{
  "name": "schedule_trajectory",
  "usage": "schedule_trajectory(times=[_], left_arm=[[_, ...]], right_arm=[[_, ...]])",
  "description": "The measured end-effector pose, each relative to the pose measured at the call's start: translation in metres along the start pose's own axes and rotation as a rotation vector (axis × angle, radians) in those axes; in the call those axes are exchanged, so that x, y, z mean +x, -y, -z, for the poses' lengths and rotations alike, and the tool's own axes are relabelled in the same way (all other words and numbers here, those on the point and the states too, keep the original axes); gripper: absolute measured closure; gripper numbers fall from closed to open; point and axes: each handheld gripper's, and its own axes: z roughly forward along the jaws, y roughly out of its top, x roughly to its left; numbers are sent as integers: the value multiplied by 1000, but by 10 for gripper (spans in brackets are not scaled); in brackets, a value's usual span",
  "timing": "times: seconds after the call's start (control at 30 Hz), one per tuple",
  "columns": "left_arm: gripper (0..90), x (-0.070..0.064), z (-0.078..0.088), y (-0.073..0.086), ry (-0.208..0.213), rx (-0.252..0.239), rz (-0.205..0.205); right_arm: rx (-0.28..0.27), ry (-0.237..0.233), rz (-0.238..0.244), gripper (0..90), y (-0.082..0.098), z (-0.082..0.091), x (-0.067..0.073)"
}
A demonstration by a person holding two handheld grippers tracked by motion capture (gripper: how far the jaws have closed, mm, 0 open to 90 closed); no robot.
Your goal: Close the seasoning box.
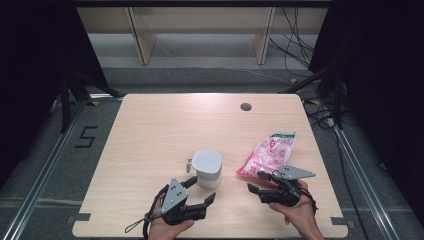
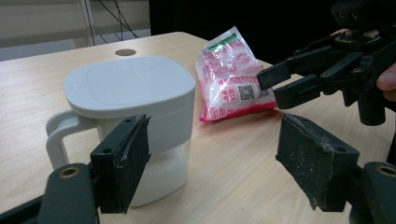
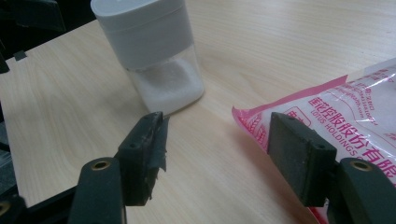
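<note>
Both grippers' fingers wide, empty; left gripper [image 1: 200,191] near container [image 1: 207,168], right gripper [image 1: 257,182] at bag [image 1: 267,154] edge.

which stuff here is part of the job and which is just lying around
In the job:
- white lidded container, white grains inside
- pink-and-white bag
- left gripper, open beside the container
- right gripper, open at the bag

Lying about:
- table with its grommet hole
- cables on the floor behind

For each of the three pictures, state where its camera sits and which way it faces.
High view: above the table, looking forward and down; both hands, left gripper and right gripper.
Left gripper view: along its jaws toward the container.
Right gripper view: along its jaws; sachet right.
Shared: container and sachet.
</note>
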Motion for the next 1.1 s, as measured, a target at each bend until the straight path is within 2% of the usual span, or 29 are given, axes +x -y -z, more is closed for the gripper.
schedule_trajectory(times=[0.07,0.1,0.13,0.17,0.2,0.23,0.27,0.3,0.33,0.37,0.4,0.47,0.5,0.53,0.57,0.6,0.63,0.67,0.7,0.8,0.83,0.87,0.9,0.93,0.97,1.0,1.03,1.1], left_arm=[[238,-1,0,3,-4,6,4],[236,-2,-1,5,4,3,4],[235,-3,-1,6,-2,11,10],[234,-4,-2,9,-1,10,39],[233,-5,-2,9,-6,21,36],[233,-5,-4,11,0,6,41],[232,-6,-3,12,4,11,42],[231,-7,-3,13,-2,11,49],[230,-8,-3,14,-6,16,48],[228,-8,-5,16,-1,3,47],[227,-9,-4,17,-10,21,45],[223,-11,-6,19,-7,17,51],[222,-10,-6,20,0,14,45],[222,-12,-7,21,1,7,59],[219,-12,-7,22,-4,19,52],[215,-13,-8,23,3,18,59],[211,-13,-9,24,12,6,57],[210,-14,-8,25,4,24,53],[208,-15,-9,26,6,14,65],[199,-15,-8,29,6,10,63],[197,-15,-8,31,11,5,65],[196,-15,-7,32,8,9,61],[196,-16,-7,34,1,13,64],[196,-16,-6,35,-9,30,56],[196,-17,-7,37,-11,25,61],[196,-17,-8,39,-19,27,64],[197,-17,-7,41,-31,47,56],[201,-19,-8,44,-43,51,64]], right_arm=[[-10,8,-11,372,1,1,2],[18,5,-13,369,2,3,2],[7,6,11,365,3,2,1],[19,0,-16,364,4,3,3],[9,1,-15,362,5,3,3],[21,-1,0,362,5,4,1],[39,-1,-30,362,6,6,4],[34,2,-21,362,7,6,4],[38,-7,-21,361,7,7,5],[33,-5,10,359,8,6,3],[35,-6,-22,359,8,7,5],[27,-10,4,359,10,8,4],[32,-5,-6,358,11,9,6],[42,3,-5,358,11,10,7],[36,7,-11,358,12,9,8],[30,5,14,358,13,10,7],[48,-1,-15,358,14,12,10],[40,5,13,358,14,13,8],[36,-4,18,357,15,12,8],[57,-9,-10,355,17,15,11],[50,-9,1,355,18,14,11],[51,-5,36,353,19,15,9],[74,-12,4,352,20,16,12],[62,-5,33,352,21,14,10],[76,-12,13,351,22,16,13],[67,-18,38,351,23,16,11],[87,-23,18,351,24,16,14],[103,-40,34,351,28,14,14]])
